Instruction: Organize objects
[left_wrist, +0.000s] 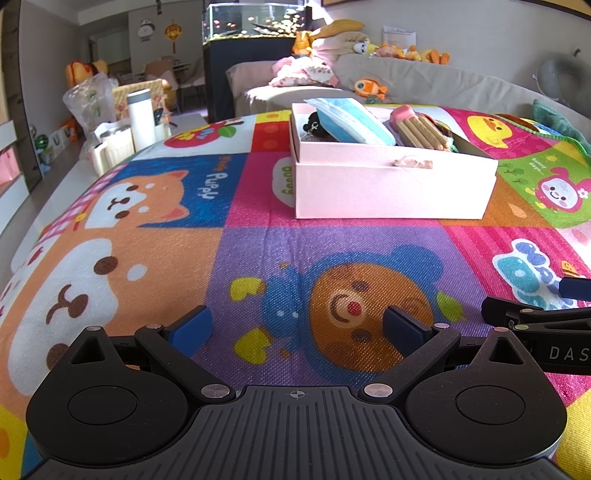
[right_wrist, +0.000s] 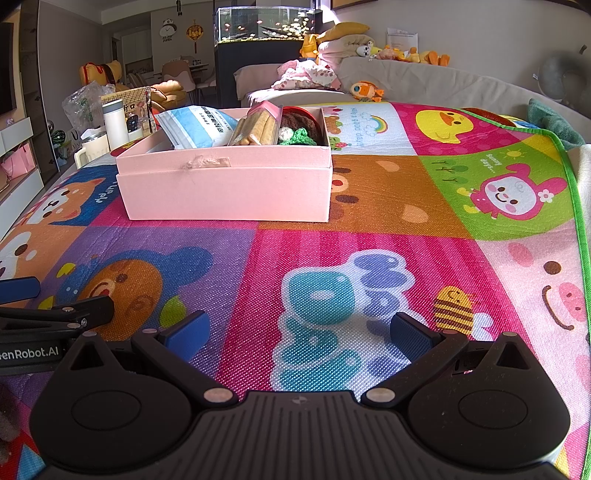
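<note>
A pink box (left_wrist: 388, 188) stands on the colourful play mat (left_wrist: 258, 240); it also shows in the right wrist view (right_wrist: 229, 192). Inside it lie a blue-and-white mask pack (left_wrist: 354, 120) (right_wrist: 199, 125), a clear pack of biscuit sticks (left_wrist: 417, 129) (right_wrist: 258, 125), a dark keychain (left_wrist: 314, 127) and brown and green crochet pieces (right_wrist: 299, 129). My left gripper (left_wrist: 297, 328) is open and empty, low over the mat in front of the box. My right gripper (right_wrist: 295, 332) is open and empty, beside it to the right.
A white bottle (left_wrist: 142, 118), cups and a plastic bag (left_wrist: 88, 99) stand at the mat's far left. A grey sofa (left_wrist: 443, 85) with soft toys lies behind, with a fish tank (left_wrist: 255, 22) beyond. The mat's green edge (right_wrist: 574, 206) runs on the right.
</note>
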